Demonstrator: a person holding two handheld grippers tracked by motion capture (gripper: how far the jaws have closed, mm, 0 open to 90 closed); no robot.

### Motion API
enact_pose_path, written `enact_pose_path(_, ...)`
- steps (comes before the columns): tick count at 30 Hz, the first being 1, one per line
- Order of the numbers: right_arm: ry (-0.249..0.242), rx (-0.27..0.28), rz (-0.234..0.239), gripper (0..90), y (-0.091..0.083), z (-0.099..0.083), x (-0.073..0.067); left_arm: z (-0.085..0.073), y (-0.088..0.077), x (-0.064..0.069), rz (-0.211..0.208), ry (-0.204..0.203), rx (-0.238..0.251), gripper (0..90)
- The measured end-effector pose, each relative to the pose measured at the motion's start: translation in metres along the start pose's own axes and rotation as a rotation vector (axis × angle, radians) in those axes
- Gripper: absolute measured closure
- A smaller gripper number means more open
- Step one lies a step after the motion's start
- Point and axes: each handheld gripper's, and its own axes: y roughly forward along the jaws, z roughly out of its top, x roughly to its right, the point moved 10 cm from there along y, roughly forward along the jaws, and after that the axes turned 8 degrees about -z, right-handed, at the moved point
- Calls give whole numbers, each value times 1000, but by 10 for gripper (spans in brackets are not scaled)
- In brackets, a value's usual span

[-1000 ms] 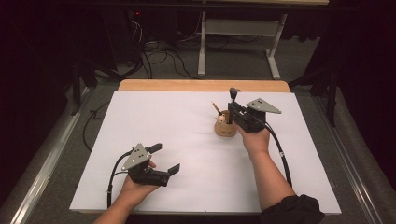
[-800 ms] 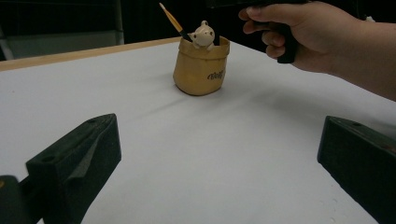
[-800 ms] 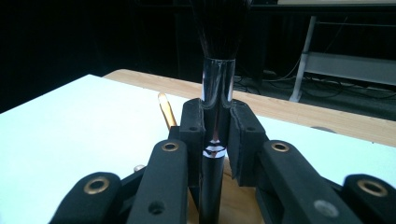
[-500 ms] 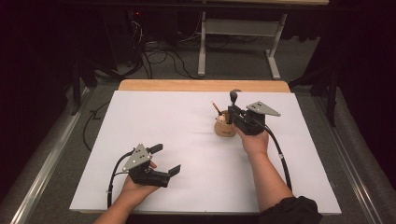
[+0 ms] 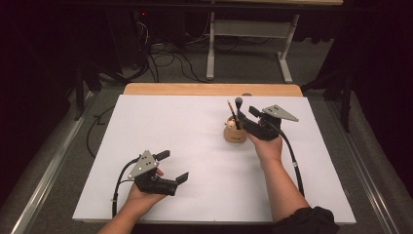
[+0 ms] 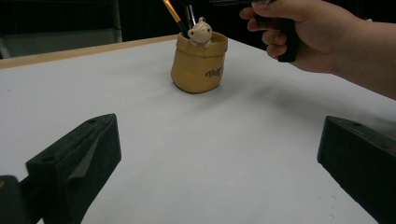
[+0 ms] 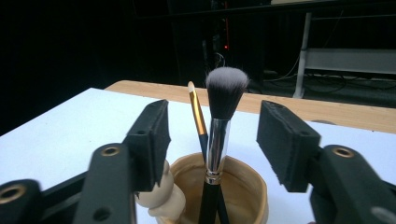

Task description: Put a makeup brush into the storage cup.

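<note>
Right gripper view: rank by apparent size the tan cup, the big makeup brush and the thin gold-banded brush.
1. Tan cup, widest, though cut off at the bottom edge.
2. Big makeup brush, with its fluffy head.
3. Thin gold-banded brush, clearly slimmest.

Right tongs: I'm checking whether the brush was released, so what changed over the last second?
The right tongs have just been opening; the big brush stands free between the pads in the pot. The left tongs stayed open in place.

Black two-jaw grippers with grey three-cornered plates, brass screws, trailing black cables; dark rolled sleeve (image 5: 306, 218)
</note>
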Motion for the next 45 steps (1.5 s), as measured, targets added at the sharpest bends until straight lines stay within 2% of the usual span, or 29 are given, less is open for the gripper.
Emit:
enact_pose_path(5,-14,-12,3,314,-6,-1,-1,1,-1,0,6,-2,4,2)
enact_pose_path(12,-45,-7,42,206,-23,-2,-12,2,-4,-3,17,-10,10,1)
enact_pose_path(22,-52,-20,52,13,-47,-12,-10,1,-4,-8,30,-25,8,1)
enact_pose_path(31,-74,-19,64,11,-73,-22,-7,1,-5,-10,43,-31,9,1)
enact_pose_path(38,-89,-30,45,11,-97,-37,6,2,-7,-11,52,-34,18,1)
enact_pose_path(45,-114,8,6,11,-130,-45,18,0,-7,-12,56,-38,9,1)
